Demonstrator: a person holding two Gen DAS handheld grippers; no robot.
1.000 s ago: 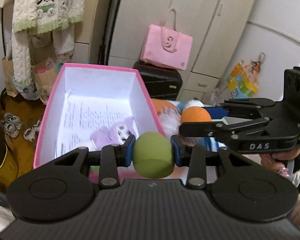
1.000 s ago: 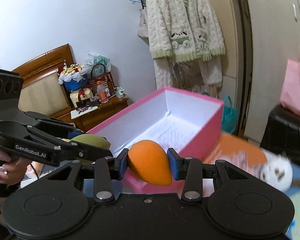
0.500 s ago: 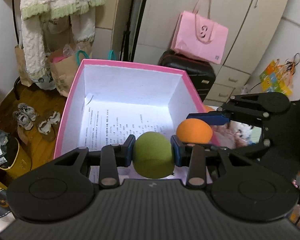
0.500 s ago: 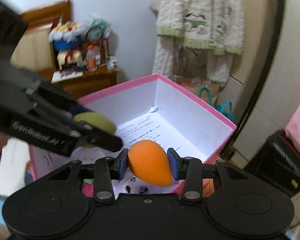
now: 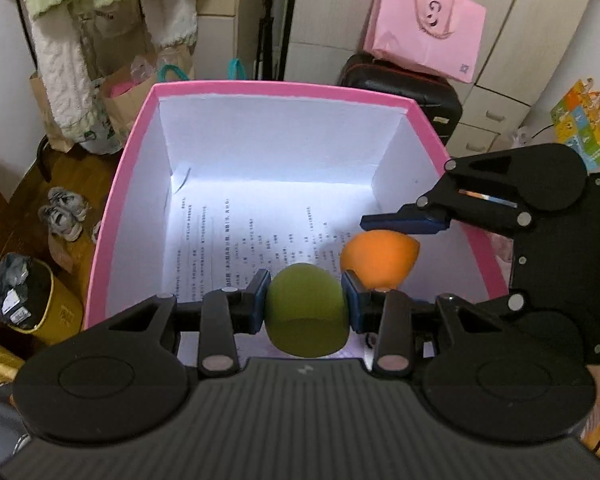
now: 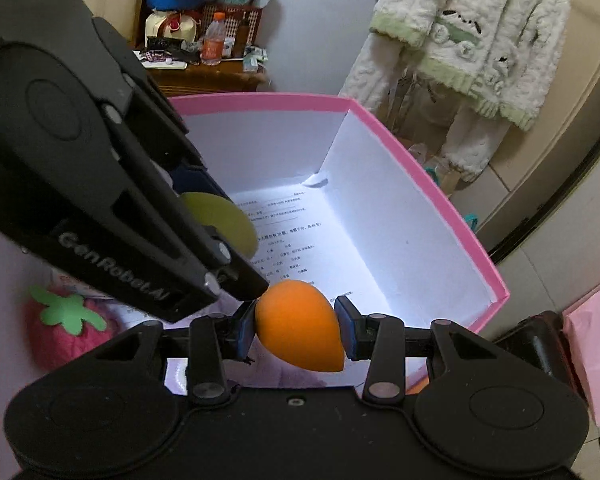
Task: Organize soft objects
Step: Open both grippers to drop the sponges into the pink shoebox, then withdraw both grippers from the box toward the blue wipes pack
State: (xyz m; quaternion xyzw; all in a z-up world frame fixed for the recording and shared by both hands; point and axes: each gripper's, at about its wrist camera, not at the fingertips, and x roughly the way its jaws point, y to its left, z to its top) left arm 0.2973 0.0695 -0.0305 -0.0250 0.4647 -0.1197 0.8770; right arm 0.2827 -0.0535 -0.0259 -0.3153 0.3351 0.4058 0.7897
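The left gripper point(image 5: 306, 310) is closed on a green foam ball point(image 5: 306, 316), its blue pads pressing both sides, and holds it over the near end of the pink box point(image 5: 260, 88). Just beside it, the right gripper point(image 6: 296, 330) clamps an orange egg-shaped sponge point(image 6: 300, 326) between its pads, pointed end down, also above the open box. The two grippers sit close together, the left one crossing in front of the right wrist view. The box has white inner walls and a printed paper sheet point(image 5: 236, 240) lying on its floor. A pink strawberry plush point(image 6: 66, 328) lies at the lower left of the right wrist view. Beyond the box stand a pink paper bag point(image 5: 424, 36) on a black suitcase point(image 5: 404, 84), and a cream cardigan point(image 6: 472, 28) hangs nearby.
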